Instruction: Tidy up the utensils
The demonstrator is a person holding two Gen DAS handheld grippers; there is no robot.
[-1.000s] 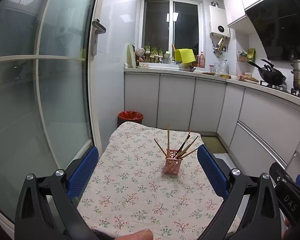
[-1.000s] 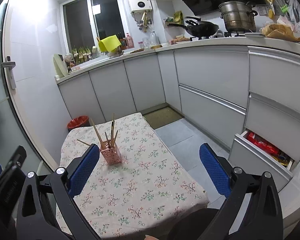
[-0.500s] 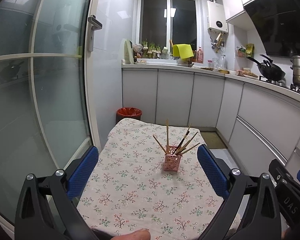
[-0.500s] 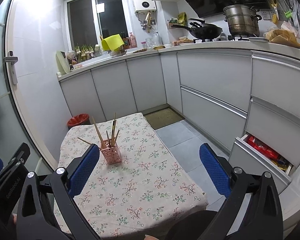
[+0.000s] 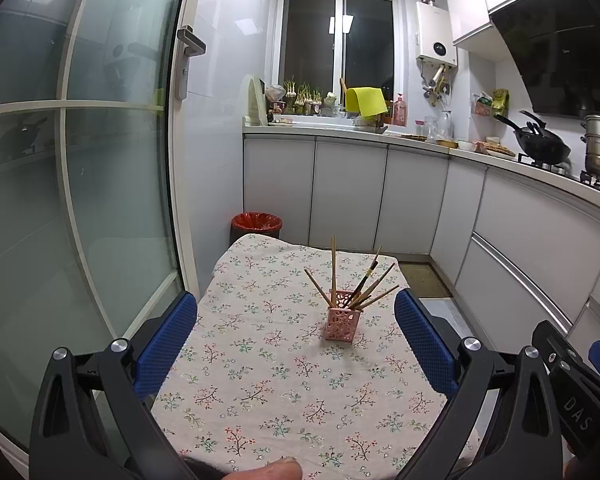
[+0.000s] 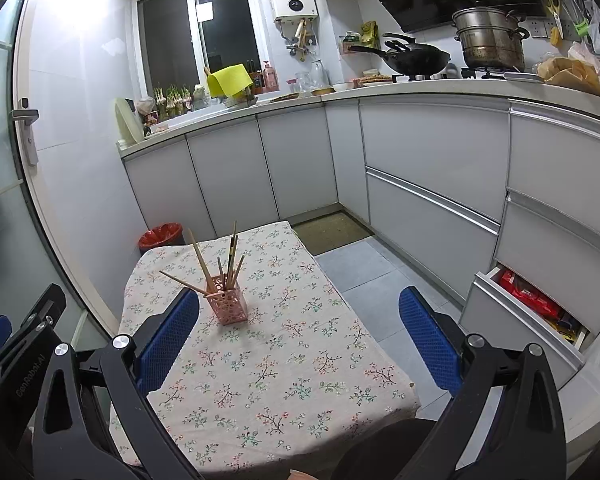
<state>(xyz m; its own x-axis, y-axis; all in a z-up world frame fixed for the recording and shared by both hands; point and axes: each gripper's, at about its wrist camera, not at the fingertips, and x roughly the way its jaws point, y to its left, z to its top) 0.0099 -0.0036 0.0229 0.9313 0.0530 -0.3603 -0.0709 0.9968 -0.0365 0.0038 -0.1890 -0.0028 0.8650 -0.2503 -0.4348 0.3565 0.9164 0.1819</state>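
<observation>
Inside the pink holder [image 5: 342, 322], chopsticks' [image 5: 333, 270] lower ends stay hidden.

Narrow kitchen: white cabinets [image 6: 428, 148], dark window [image 5: 336, 40], frosted glass door [image 5: 80, 160], grey floor tiles [image 6: 364, 272].

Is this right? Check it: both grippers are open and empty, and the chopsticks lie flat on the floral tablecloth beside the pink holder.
Not quite. The chopsticks stand inside the pink holder, fanned out, as the left wrist view shows. The rest holds: left gripper and right gripper are open and empty, over the floral tablecloth.
</observation>
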